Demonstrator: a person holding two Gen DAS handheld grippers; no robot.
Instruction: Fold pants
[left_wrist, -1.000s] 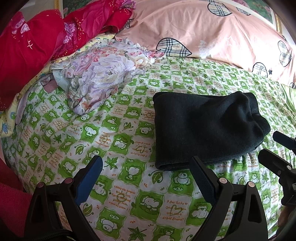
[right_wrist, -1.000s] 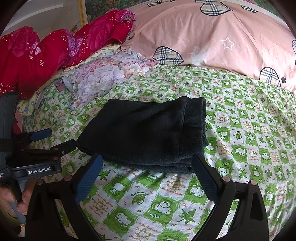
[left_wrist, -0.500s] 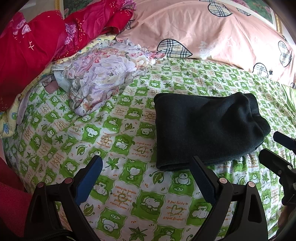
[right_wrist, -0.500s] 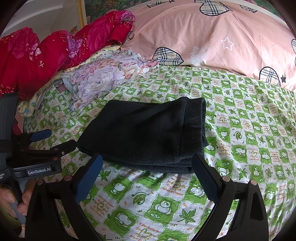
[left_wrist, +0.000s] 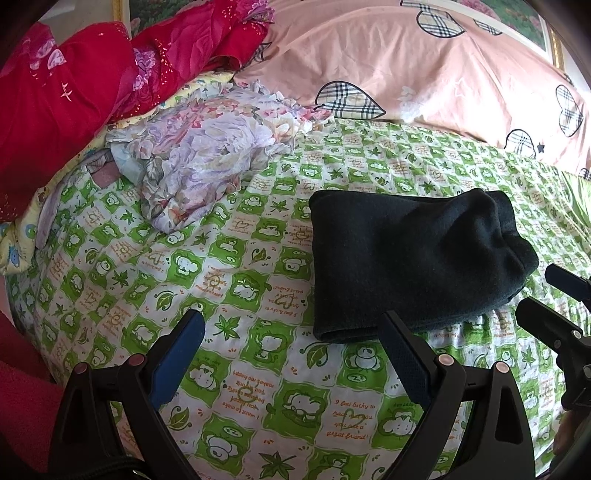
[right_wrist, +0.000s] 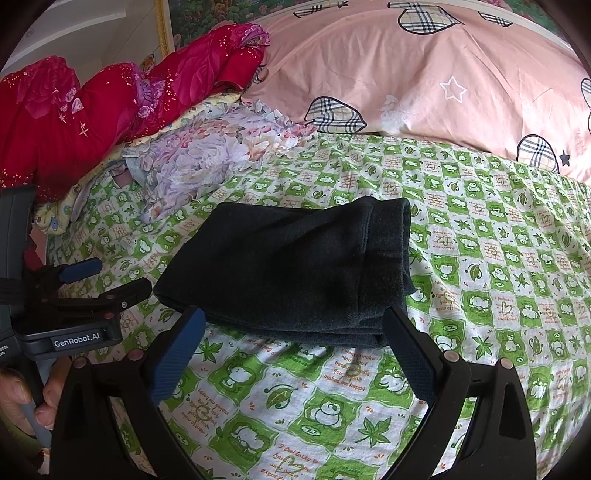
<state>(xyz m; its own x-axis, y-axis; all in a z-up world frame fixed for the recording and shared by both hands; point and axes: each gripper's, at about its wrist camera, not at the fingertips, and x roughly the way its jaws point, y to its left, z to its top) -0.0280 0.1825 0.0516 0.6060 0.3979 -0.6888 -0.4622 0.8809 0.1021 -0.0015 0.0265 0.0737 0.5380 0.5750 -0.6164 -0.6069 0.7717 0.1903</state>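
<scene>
Dark pants (left_wrist: 413, 258) (right_wrist: 291, 269) lie folded into a compact rectangle on the green-and-white patterned sheet (left_wrist: 236, 280) (right_wrist: 498, 258). My left gripper (left_wrist: 291, 328) hangs open over the sheet just short of the bundle's near left corner, nothing between its fingers. In the right wrist view my right gripper (right_wrist: 295, 325) is open too, its blue pads spanning the bundle's near edge without closing on it. The left gripper (right_wrist: 107, 280) also shows at the left edge of that view, held by a hand (right_wrist: 22, 398). The right gripper (left_wrist: 554, 295) shows at the right edge of the left wrist view.
A crumpled floral cloth (left_wrist: 207, 162) (right_wrist: 207, 158) lies behind and left of the pants. Red bedding (left_wrist: 74, 85) (right_wrist: 110, 96) is heaped at the far left. A large pink pillow (left_wrist: 424, 66) (right_wrist: 424, 74) with plaid hearts runs along the back.
Almost nothing: both views have crept slightly, while the folded pants stay put and both grippers remain open.
</scene>
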